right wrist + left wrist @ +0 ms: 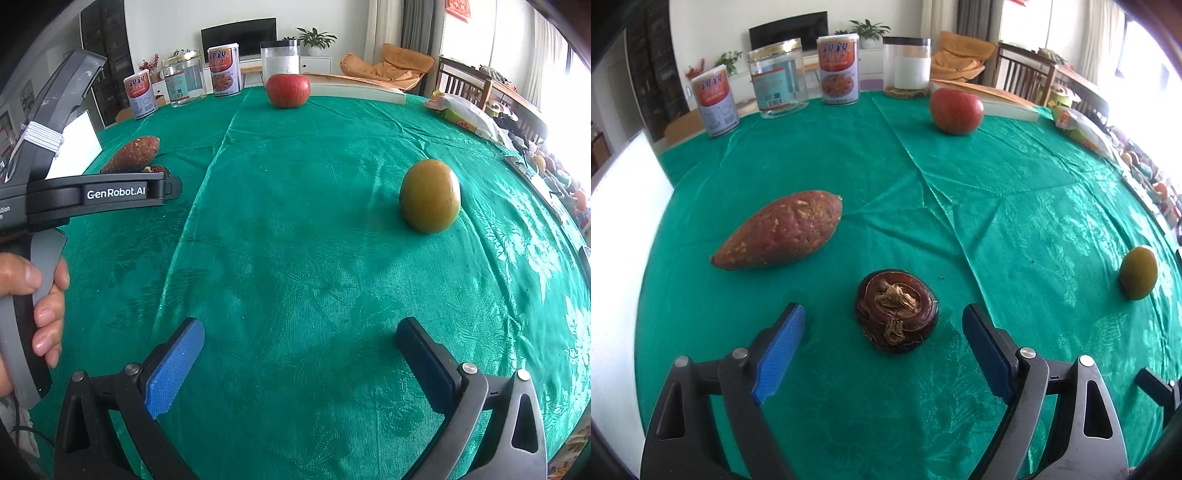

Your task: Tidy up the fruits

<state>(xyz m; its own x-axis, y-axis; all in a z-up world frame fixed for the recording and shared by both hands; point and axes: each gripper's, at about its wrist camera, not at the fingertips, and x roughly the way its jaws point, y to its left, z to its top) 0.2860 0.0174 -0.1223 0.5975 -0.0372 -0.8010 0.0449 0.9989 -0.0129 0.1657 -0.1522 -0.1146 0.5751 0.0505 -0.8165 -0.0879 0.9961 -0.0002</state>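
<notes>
On the green tablecloth (997, 206) lie a dark brown water chestnut (897, 311), a sweet potato (779, 230), a red apple (956, 110) at the far side and a yellow-green round fruit (1138, 272) at the right. My left gripper (884, 319) is open, its blue pads on either side of the water chestnut, not touching it. My right gripper (301, 334) is open and empty above bare cloth; the yellow-green fruit (430, 195) lies ahead to its right, the apple (288, 90) far ahead. The sweet potato (133, 153) shows behind the left gripper's body (92, 194).
Two printed cans (837, 70), a clear jar (778, 83) and a clear container (907, 66) stand along the far edge. An open book (993, 98) lies behind the apple. Bags and clutter (1086, 129) line the right edge. A white board (624, 206) stands at the left.
</notes>
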